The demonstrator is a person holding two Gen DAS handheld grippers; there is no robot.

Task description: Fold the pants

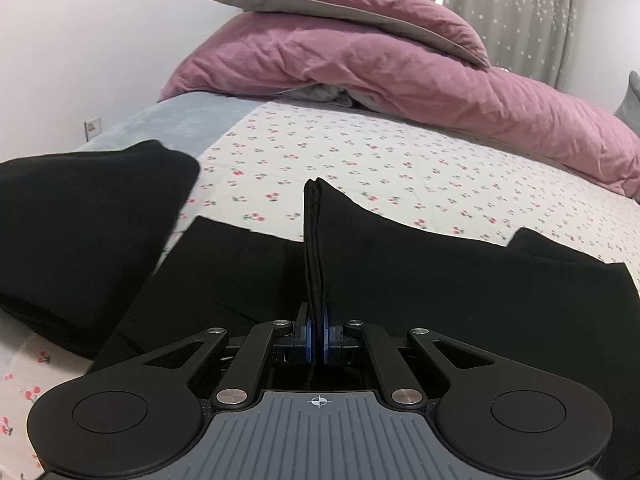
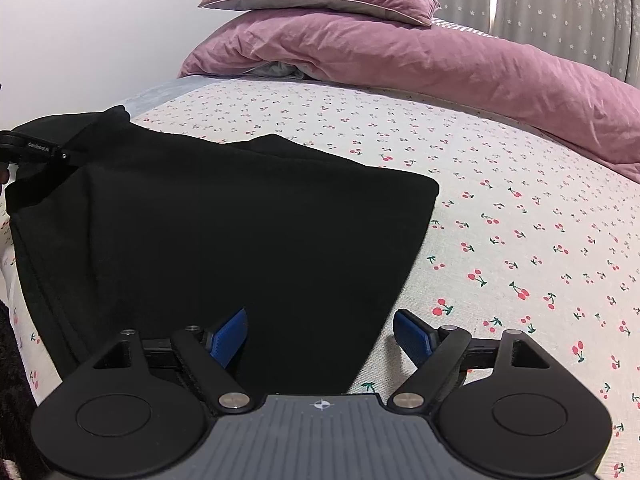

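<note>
On the bed with the cherry-print sheet [image 2: 520, 208], the black soft-fabric pants [image 2: 240, 232] lie partly folded, a doubled panel spread flat near the front edge, pink duvet [image 2: 440, 60] and pillow well behind.

Left gripper [image 1: 317, 340]: jaws closed tight on a stacked hem edge of the pants, fabric standing up between the blue pads. Right gripper [image 2: 320, 334]: jaws wide apart, holding nothing, hovering over the near right corner of the panel; one pad above cloth, the other above sheet.

My read: mid-fold, left is carrying an edge across. To do it well: keep the pinched layers together and taut, travel low and level so the lower layer doesn't drag, line the hem up with the panel's far edge before letting go. Right should pin or grab that corner first to stop the stack sliding.
</note>
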